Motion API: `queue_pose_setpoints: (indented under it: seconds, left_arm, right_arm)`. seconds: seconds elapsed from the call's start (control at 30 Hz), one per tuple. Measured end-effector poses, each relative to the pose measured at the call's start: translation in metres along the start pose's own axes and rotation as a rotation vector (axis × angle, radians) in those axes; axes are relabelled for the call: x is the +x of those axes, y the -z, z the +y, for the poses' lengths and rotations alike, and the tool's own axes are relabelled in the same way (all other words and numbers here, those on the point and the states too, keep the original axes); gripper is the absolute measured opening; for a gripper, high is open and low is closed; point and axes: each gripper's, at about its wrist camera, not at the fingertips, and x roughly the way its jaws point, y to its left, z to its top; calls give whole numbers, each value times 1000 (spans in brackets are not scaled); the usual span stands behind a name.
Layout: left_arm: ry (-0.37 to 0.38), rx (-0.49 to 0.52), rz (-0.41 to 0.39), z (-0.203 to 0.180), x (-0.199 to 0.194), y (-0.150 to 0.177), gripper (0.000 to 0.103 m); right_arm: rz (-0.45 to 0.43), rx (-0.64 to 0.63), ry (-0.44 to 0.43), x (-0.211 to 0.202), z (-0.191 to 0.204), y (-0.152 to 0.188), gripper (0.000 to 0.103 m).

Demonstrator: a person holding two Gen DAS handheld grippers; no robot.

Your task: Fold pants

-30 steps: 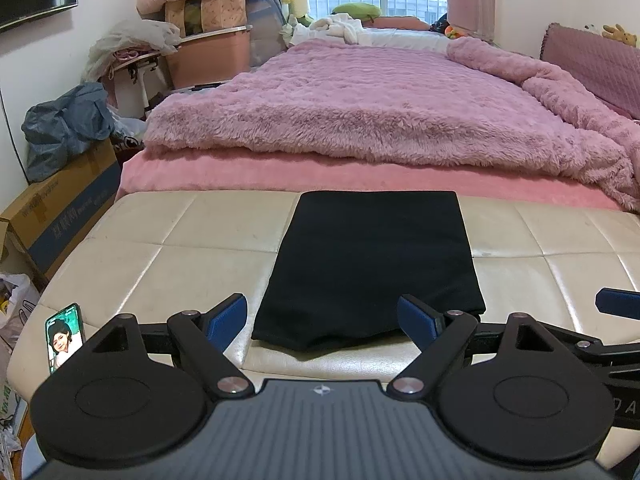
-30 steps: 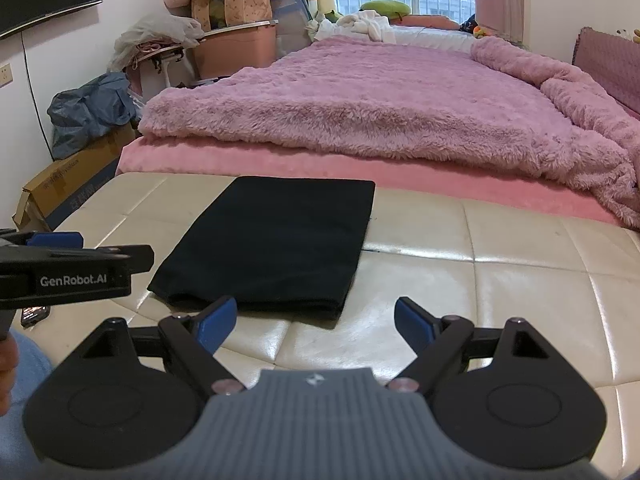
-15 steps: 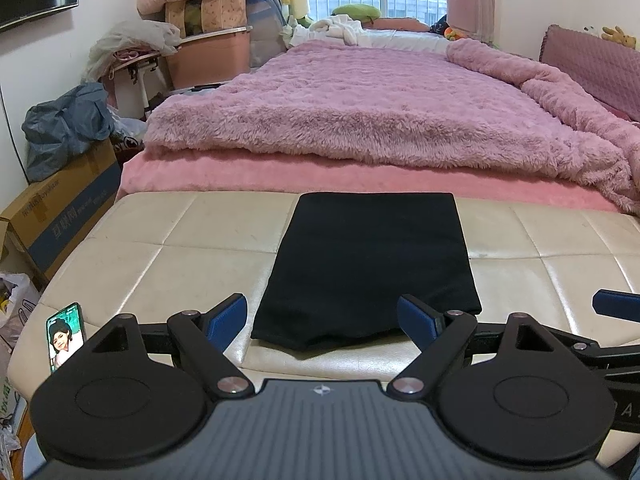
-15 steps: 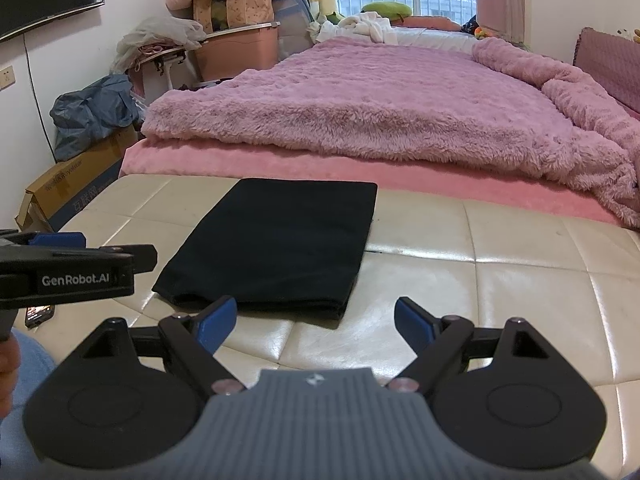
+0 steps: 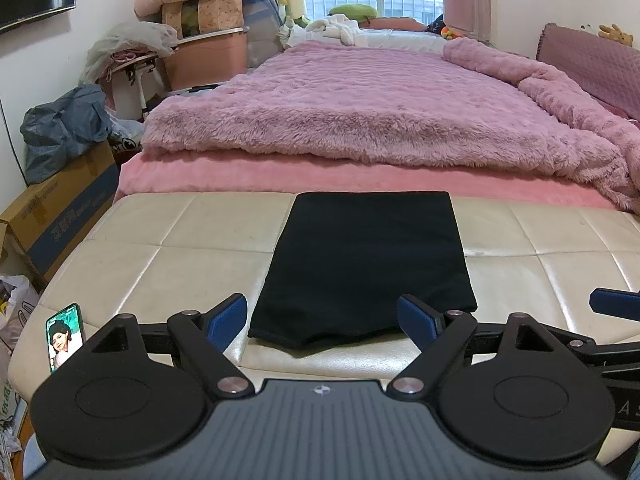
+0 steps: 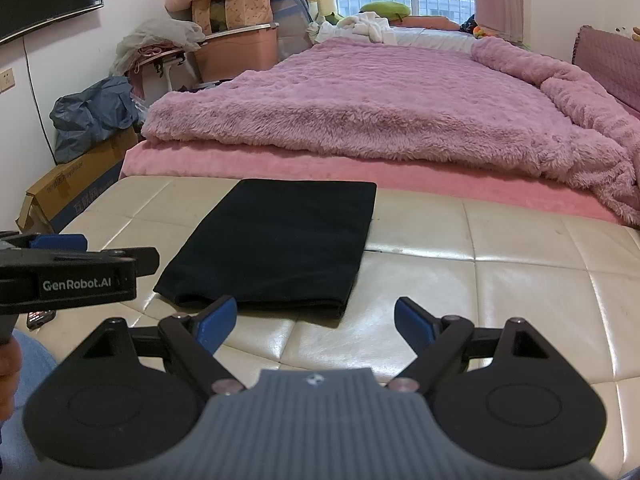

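Near edge of pants [image 5: 366, 264] partly hidden behind left gripper [image 5: 322, 318] fingers in left wrist view. Phone [image 5: 64, 336] at near-left of surface [image 5: 160, 264]: lower end behind gripper body. Right gripper [image 5: 616, 304] cut off by right edge there. In right wrist view, phone [image 6: 40, 317] mostly hidden under left gripper [image 6: 60, 270]. Box [image 6: 76, 188] lettering too small to read.
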Motion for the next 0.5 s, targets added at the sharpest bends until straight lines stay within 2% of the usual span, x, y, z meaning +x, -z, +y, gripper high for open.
queue_pose_setpoints:
  seconds: [0.5]
  left_arm:
    - [2,4,7,-1,1,2,99]
  right_arm:
    - [9,14,2,0,0,0,82]
